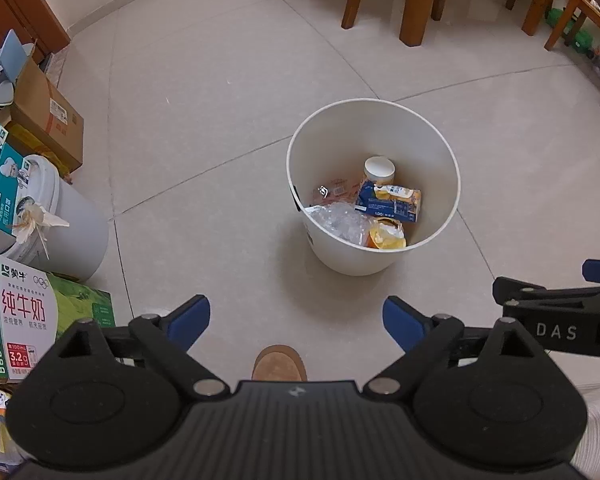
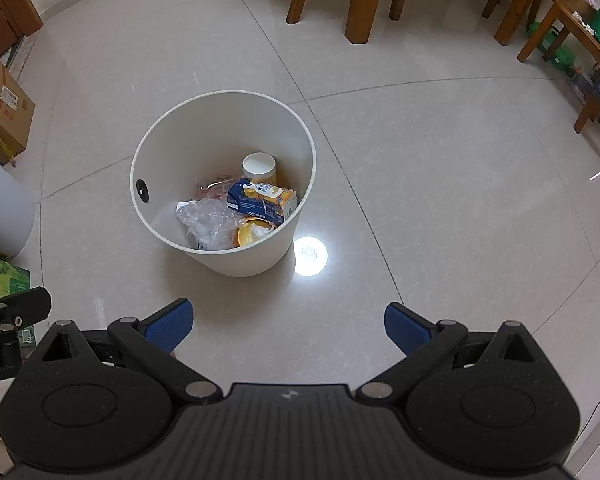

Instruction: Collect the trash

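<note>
Two grippers hang above a pale tiled floor (image 1: 220,120), both pointing steeply down. The left gripper (image 1: 296,322) has its blue-padded jaws spread wide with nothing between them; below the gap shows the toe of a tan shoe (image 1: 278,362). The right gripper (image 2: 289,326) is likewise spread wide and empty, over bare tile. Each gripper's black body shows at the edge of the other's view.

Just ahead of both stands a white round bin (image 1: 380,258), upright on the floor. Inside it lie pieces of trash: a white-lidded cup (image 1: 379,169) at the back, a blue and yellow carton (image 1: 390,202) in front of it, crumpled clear plastic (image 1: 340,222) on the left side, and a yellow wrapper (image 1: 388,234) nearest the near wall.

To the left of the bin, well apart from it, are a white lidded bucket (image 1: 70,220), a green milk carton box (image 1: 32,316) and brown cardboard boxes (image 1: 48,116). Wooden chair and table legs (image 1: 416,4) stand at the far side of the room.
</note>
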Demonstrator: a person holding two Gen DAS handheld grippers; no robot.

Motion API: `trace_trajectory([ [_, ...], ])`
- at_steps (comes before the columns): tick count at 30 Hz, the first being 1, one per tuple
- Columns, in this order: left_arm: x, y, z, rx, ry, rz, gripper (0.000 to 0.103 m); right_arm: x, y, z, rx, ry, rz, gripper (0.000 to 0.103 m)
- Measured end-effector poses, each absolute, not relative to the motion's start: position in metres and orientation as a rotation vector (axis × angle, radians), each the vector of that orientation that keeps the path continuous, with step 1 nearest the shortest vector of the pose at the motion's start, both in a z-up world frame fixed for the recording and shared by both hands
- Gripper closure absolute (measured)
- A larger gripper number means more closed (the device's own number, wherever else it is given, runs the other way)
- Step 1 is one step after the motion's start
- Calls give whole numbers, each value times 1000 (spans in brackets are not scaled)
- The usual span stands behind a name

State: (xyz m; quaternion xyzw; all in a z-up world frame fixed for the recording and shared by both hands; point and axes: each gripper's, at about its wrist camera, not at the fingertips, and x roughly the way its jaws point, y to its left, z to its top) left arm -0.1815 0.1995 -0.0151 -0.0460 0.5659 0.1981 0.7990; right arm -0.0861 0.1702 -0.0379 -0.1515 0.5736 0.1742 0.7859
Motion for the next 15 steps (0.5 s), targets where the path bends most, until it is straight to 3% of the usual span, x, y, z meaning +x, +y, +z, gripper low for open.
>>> trace_trajectory([
  [15,-182,199,-9,-109,1222,446,9,-90,168,-32,-325,1232,377,0],
])
